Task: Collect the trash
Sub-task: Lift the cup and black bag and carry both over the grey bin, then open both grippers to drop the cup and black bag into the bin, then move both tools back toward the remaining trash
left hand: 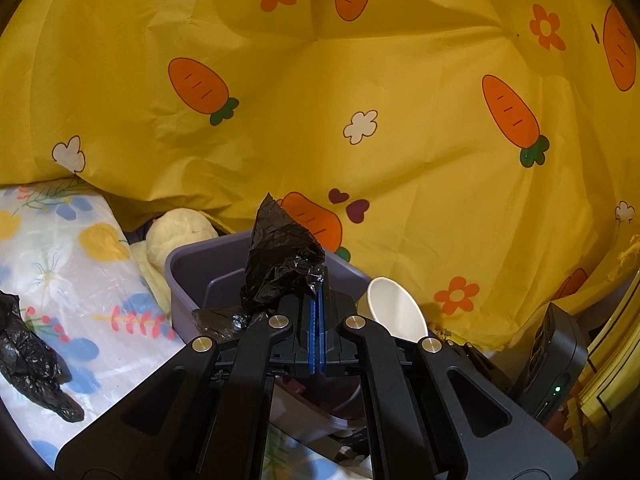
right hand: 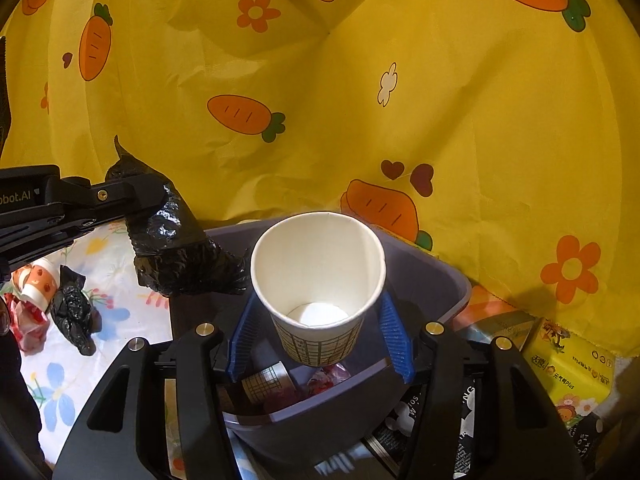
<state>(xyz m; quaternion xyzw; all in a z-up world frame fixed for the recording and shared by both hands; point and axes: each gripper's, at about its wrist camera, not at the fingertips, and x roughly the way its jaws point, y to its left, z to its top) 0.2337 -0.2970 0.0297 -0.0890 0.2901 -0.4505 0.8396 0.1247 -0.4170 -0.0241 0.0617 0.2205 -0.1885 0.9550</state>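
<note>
Floral plastic-covered table point(left hand: 80, 264), yellow carrot-print cloth point(left hand: 360, 100) behind. Left tool point(left hand: 319, 300) clamps crumpled black plastic bag point(left hand: 280, 256); right tool point(right hand: 318, 336) grips white paper cup point(right hand: 318, 276) above purple plastic bin point(right hand: 440, 280).

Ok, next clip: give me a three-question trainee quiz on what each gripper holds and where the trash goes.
1. True or false: the left gripper is shut on a black bag.
2. What does the right gripper hold? A) paper cup B) tissue pack C) spoon
3. Fill in: both items hang over the purple ____.

Key:
1. True.
2. A, the paper cup.
3. Bin; it already holds another cup.
</note>
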